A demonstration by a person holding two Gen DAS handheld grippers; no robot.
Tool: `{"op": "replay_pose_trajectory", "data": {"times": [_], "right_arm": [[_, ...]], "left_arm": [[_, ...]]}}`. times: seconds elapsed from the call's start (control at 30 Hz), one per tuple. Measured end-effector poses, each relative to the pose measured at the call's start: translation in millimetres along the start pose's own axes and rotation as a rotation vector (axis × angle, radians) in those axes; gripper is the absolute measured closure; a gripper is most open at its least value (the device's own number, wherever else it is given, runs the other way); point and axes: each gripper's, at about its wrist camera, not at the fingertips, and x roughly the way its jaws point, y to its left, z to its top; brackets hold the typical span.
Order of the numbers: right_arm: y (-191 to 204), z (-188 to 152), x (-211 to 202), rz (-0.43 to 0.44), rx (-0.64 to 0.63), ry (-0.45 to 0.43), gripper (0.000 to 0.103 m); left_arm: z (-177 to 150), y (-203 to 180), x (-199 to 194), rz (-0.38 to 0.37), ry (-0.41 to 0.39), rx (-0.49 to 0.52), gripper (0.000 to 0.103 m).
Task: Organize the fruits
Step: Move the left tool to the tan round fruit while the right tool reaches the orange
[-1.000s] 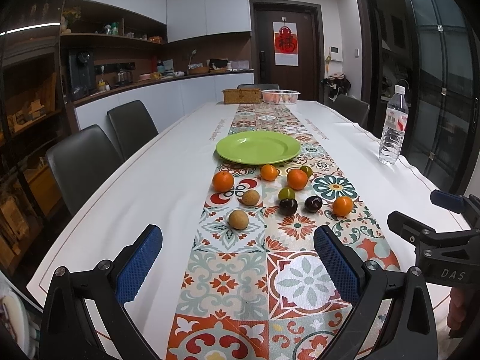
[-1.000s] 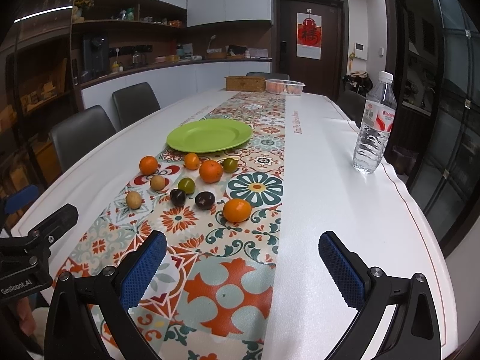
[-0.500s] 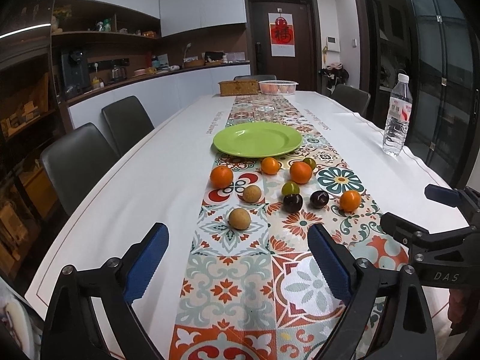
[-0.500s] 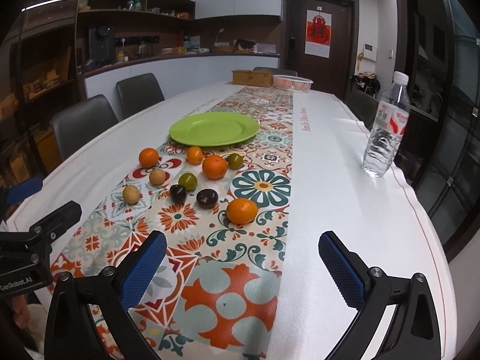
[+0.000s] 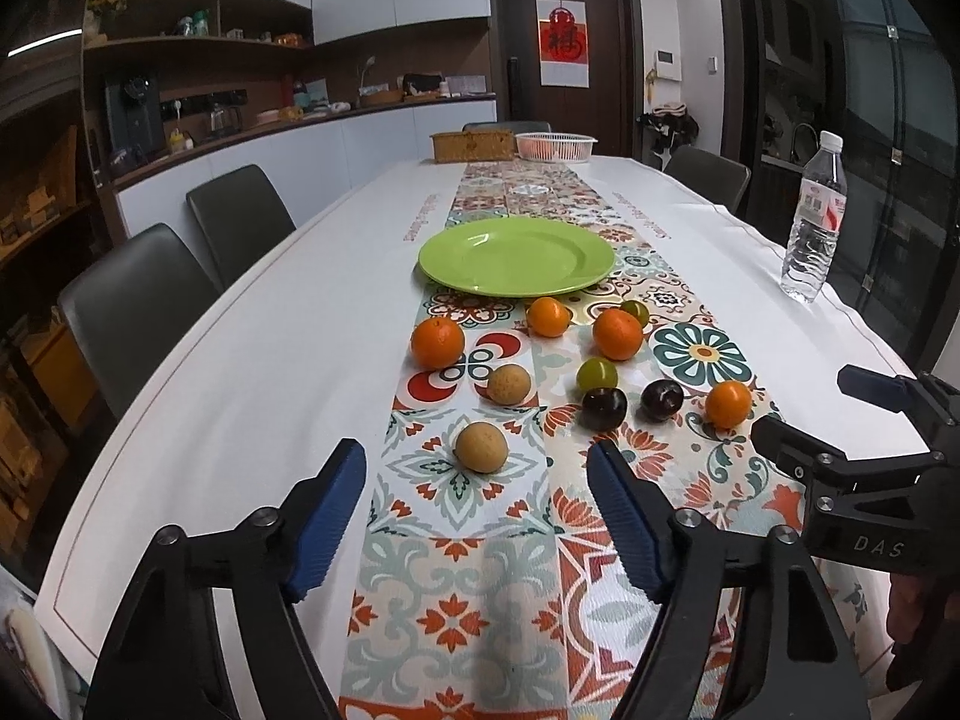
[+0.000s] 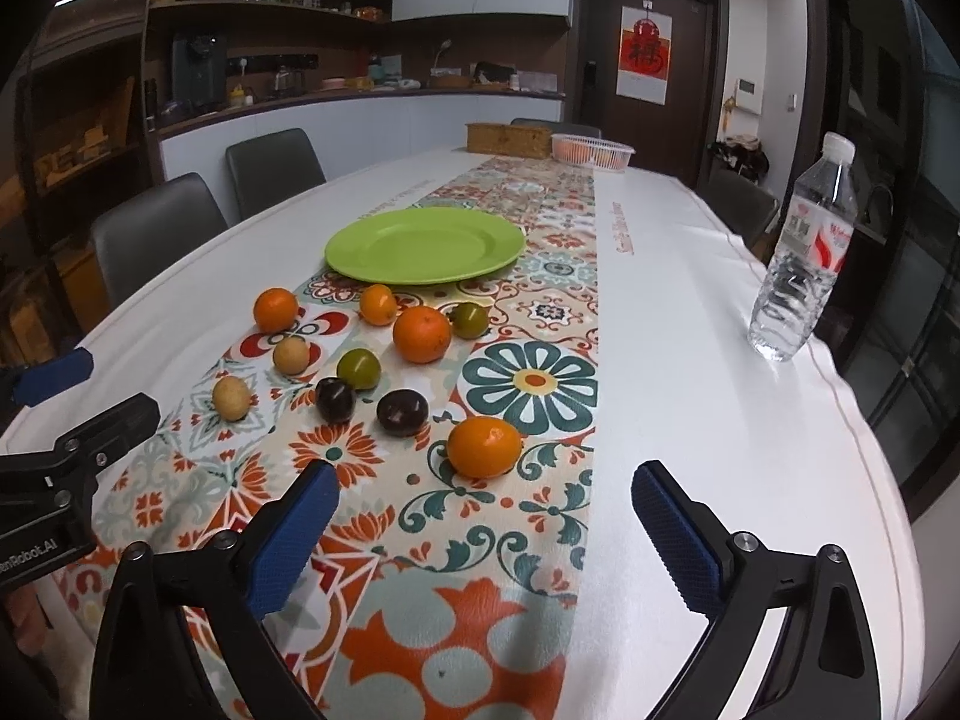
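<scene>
While the left gripper (image 5: pixel 477 501) closes its jaws, nothing sits between them: in the left wrist view the tan fruit (image 5: pixel 480 447) lies just beyond the blue pads (image 5: pixel 327 519), untouched, on the patterned runner (image 5: pixel 456 588). Farther off lie a second tan fruit (image 5: pixel 509 383), oranges, a green fruit (image 5: pixel 597 374) and two dark plums (image 5: pixel 605 408), all short of the bare green plate (image 5: pixel 516 258). The right gripper's frame shows at the right edge. If the jaws pinch before the pads flank the tan fruit, I judge they may nudge it and send it rolling toward the white cloth at left. In the right wrist view the right gripper (image 6: pixel 480 510) is released, its jaws closing slightly on nothing, with the near orange (image 6: pixel 483 446) just ahead of the pads. A round orange on a smooth runner could roll away into the plums if one pad strikes it first. A water bottle (image 6: pixel 801 252) stands well apart at right, out of danger. With both grippers close side by side, their frames might clash while reaching.
</scene>
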Motion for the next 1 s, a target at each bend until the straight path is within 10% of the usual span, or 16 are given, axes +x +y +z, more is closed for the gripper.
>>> {"op": "replay_pose_trajectory", "data": {"times": [1.0], "right_arm": [[-6.8,10.5,66.9,0.041,0.045,0.195,0.042]], "left_arm": [[8.7,7.8,80.7,-0.059,0.245,-0.074,0.064]]}}
